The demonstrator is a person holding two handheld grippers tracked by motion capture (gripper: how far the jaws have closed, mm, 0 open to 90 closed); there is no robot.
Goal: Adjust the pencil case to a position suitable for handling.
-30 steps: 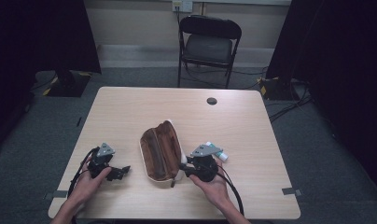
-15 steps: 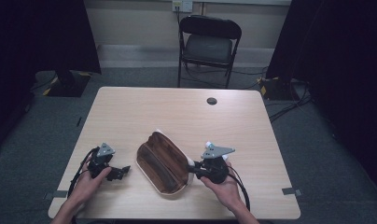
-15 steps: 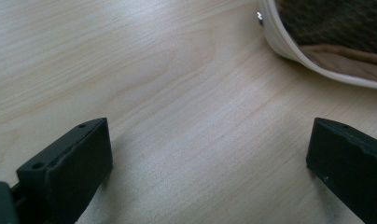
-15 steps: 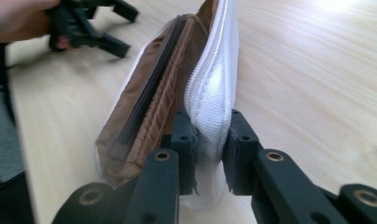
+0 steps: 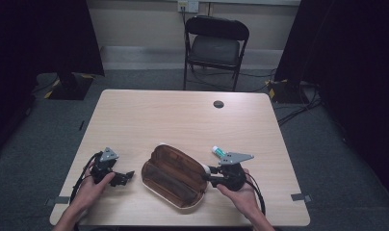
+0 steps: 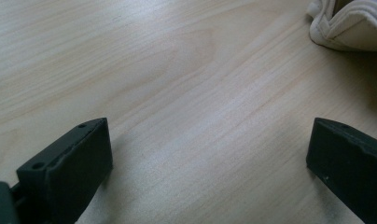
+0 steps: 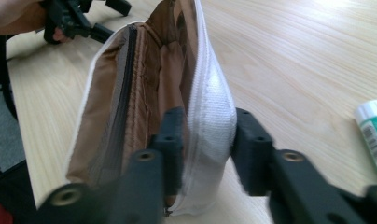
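Note:
A white zip pouch with a brown lining (image 5: 175, 175) lies open on the table, slanting from upper left to lower right. My right gripper (image 5: 210, 172) is shut on the pouch's near white edge (image 7: 207, 135), one jaw inside against the lining, one outside. A small white and green tube (image 5: 220, 153) lies just behind the right gripper, also at the right edge of the right gripper view as the tube (image 7: 374, 130). My left gripper (image 5: 127, 175) rests on the table left of the pouch, jaws wide open around bare wood, with the pouch's white corner (image 6: 350, 25) ahead at upper right.
The light wooden table (image 5: 183, 120) has a small black round object (image 5: 218, 104) near its far edge. A black folding chair (image 5: 214, 45) stands behind the table. Cables trail from both grippers toward the near edge.
My right gripper has pulled the pouch's edge to the right and toward me, turning the pouch and spreading it wider open. The tube has come into sight. The left gripper has stayed put.

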